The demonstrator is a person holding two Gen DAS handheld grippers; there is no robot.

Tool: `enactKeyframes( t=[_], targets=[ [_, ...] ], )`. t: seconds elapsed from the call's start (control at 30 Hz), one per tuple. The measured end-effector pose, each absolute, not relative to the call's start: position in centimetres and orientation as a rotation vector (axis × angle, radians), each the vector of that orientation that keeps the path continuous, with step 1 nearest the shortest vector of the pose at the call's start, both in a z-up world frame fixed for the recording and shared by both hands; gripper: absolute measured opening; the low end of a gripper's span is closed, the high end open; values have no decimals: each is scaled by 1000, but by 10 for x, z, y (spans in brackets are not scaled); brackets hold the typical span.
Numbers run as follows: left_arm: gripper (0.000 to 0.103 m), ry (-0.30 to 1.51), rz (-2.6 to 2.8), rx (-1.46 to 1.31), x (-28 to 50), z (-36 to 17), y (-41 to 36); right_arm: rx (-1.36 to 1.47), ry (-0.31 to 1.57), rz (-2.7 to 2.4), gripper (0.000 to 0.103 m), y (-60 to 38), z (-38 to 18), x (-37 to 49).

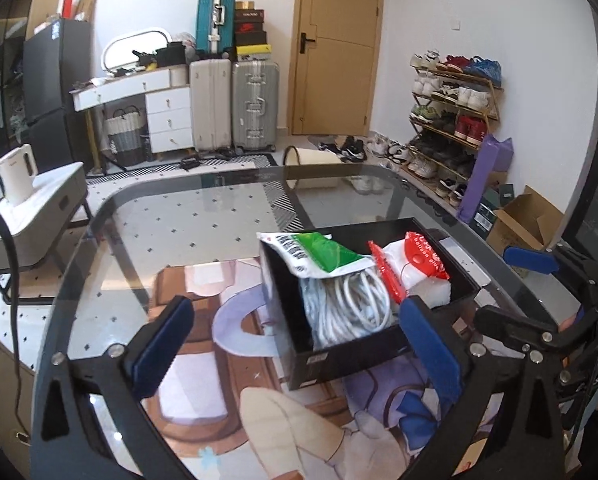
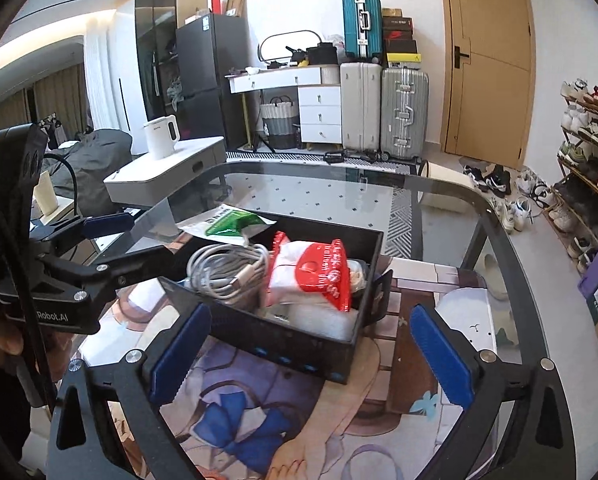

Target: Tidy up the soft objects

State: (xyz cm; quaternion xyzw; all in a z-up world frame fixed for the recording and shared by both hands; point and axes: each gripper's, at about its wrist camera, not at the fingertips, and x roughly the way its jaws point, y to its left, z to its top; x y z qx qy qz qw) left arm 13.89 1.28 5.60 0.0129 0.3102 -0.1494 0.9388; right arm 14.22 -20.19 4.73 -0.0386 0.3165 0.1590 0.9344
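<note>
Looking nearly done: both hand-held grippers, left (image 1: 295, 344) and right (image 2: 311, 354), gape wide and empty by the packed black box (image 2: 283, 336); next probably needs just tucking the green packet (image 1: 319, 254) in.

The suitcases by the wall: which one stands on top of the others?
The teal suitcase; it stands on the white suitcase, while the silver suitcase stands on the floor.

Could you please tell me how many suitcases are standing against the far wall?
3: a white suitcase and a silver suitcase stand side by side on the floor, and a teal suitcase sits on top of them. Others may be hidden behind.
</note>
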Motion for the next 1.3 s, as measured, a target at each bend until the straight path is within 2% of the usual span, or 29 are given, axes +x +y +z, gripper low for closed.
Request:
enactKeyframes(
  t=[1.3],
  targets=[
    [103,533,-216,-1,111,16,25,-80,487,288,102,-189,21,109]
  ],
)
